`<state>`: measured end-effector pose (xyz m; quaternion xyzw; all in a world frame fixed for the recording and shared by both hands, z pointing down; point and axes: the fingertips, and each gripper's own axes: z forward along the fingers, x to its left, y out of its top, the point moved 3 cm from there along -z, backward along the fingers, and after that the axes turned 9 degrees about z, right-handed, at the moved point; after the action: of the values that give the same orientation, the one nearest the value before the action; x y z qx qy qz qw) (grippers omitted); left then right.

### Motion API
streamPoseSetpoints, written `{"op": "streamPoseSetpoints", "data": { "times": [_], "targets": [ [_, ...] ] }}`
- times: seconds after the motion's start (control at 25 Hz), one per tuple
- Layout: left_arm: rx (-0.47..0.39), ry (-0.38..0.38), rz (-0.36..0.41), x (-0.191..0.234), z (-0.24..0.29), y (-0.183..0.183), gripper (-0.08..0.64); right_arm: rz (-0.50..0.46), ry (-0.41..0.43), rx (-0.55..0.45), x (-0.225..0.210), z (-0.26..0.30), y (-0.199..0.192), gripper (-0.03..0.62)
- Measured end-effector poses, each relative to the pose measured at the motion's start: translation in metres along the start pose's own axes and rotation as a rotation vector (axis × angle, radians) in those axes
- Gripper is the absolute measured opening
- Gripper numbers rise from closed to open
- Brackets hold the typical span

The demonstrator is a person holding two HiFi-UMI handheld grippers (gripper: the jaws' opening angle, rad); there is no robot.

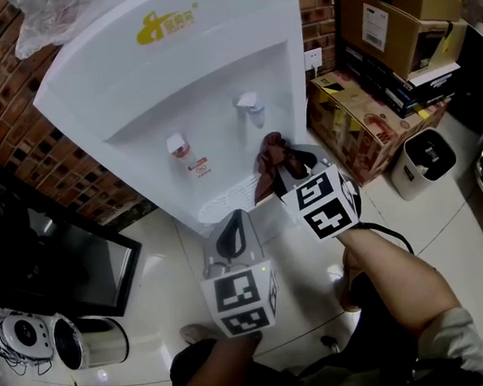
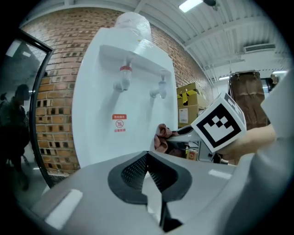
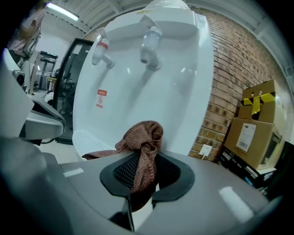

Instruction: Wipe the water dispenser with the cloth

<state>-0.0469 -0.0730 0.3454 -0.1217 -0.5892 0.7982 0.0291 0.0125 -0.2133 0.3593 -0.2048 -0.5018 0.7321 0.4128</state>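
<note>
Brick wall (image 1: 21, 139) at far left, with a dark screen (image 1: 72, 260) low on the tiled floor (image 1: 159, 261) in front of it. The water dispenser (image 1: 174, 77) is white, stands against the wall and carries a yellow logo near its top. Its recess holds a red-tabbed tap (image 1: 177, 143) on the left, with a red-and-white label (image 1: 198, 166) below it. Below the drip grille (image 1: 217, 200) is the left gripper (image 1: 234, 222). It points at the dispenser front and is apart from it. Its fingers meet at the tips with nothing between them. A second tap (image 1: 250, 106) sits in the right half of the recess. Beneath that tap is the cloth (image 1: 272, 154): brown, knitted and bunched, just right of the grille and in front of the lower panel. Contact with the panel cannot be confirmed. The right gripper (image 1: 283, 166) has its fingers closed on the cloth, one fold standing above them and a tail hanging below. Further right there is a wall socket (image 1: 312, 57), then stacked cardboard cartons (image 1: 361, 128), then a white bin (image 1: 422, 161) on the floor.
</note>
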Motion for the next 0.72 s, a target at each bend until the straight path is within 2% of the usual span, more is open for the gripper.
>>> {"op": "streamPoseSetpoints", "data": {
  "times": [0.28,0.72],
  "targets": [
    [0.005,-0.025,0.012,-0.017,0.007,-0.002,0.000,-0.026,-0.010,-0.015,-0.014,-0.022,0.003,0.089],
    [0.004,-0.069,0.040,-0.042,0.014,-0.004,0.000,0.066,-0.106,0.010,-0.065,-0.036,-0.008,0.089]
  ]
}}
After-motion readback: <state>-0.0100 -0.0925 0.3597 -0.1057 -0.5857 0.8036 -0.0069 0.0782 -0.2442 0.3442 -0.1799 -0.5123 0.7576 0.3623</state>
